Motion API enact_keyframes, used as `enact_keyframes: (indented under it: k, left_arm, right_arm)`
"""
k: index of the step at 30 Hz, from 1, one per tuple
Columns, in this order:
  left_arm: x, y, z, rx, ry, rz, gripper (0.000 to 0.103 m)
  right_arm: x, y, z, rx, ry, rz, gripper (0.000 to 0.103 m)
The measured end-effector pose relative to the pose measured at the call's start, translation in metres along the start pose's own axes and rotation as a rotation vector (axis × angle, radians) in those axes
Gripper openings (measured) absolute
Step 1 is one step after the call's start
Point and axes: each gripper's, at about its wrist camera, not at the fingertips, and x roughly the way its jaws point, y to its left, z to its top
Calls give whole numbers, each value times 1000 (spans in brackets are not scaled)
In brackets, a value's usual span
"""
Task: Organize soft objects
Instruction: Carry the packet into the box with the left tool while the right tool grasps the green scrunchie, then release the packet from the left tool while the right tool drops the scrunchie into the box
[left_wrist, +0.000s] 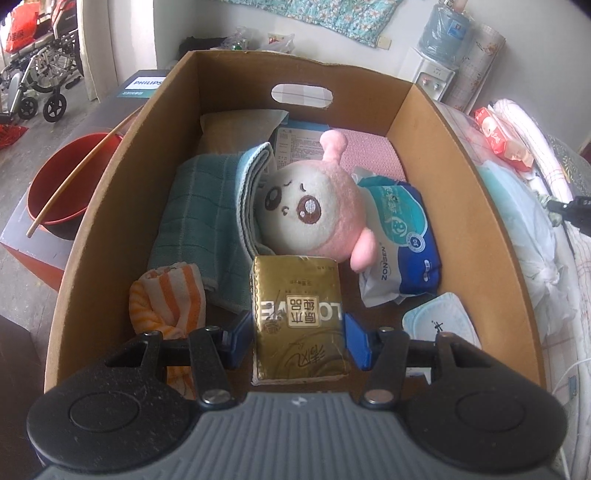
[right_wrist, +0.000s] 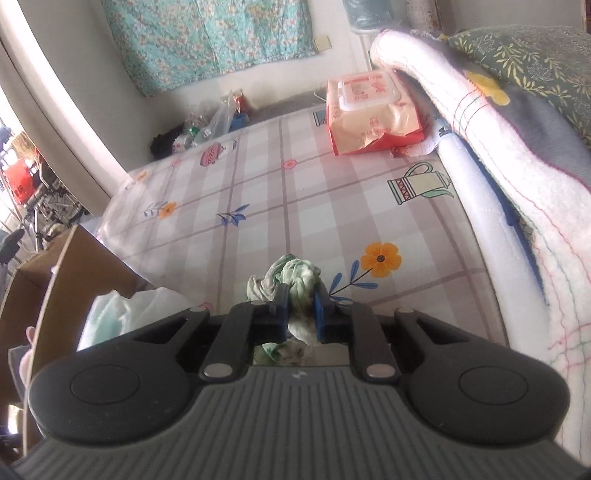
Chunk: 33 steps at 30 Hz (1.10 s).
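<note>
**A:** What can't you make out from your left gripper's view?

**B:** The gold tissue pack (left_wrist: 297, 317) between my fingers hides the box floor beneath it. The printed sheet (left_wrist: 295, 142) at the back lies half under the plush toy (left_wrist: 314, 206); its text is too small to read. The striped cloth (left_wrist: 166, 302) runs behind my finger linkage.

**A:** And from the right?

**B:** The green cloth (right_wrist: 295, 284) disappears between my pads and under the housing. The cardboard box (right_wrist: 62, 273) is cut off at the left edge.
</note>
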Motion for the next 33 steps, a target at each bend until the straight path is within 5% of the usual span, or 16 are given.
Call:
enact_keyframes:
  k: [7,18,24,33]
  left_arm:
    - [24,1,2,19,80,17,55]
    - [14,5,1,71,89,32,54]
    - [-4,17,-3,10,41,3,56]
    - [-47,25,-15,-57,-159,-7,69]
  right_arm:
    - [-82,1,-25,80,-79,158,12]
    - [-156,34,-51,73,-126,313,12]
    - [-162,78,-63,9,-74,404,12]
    - [-134,182,-88,-120,140,593,13]
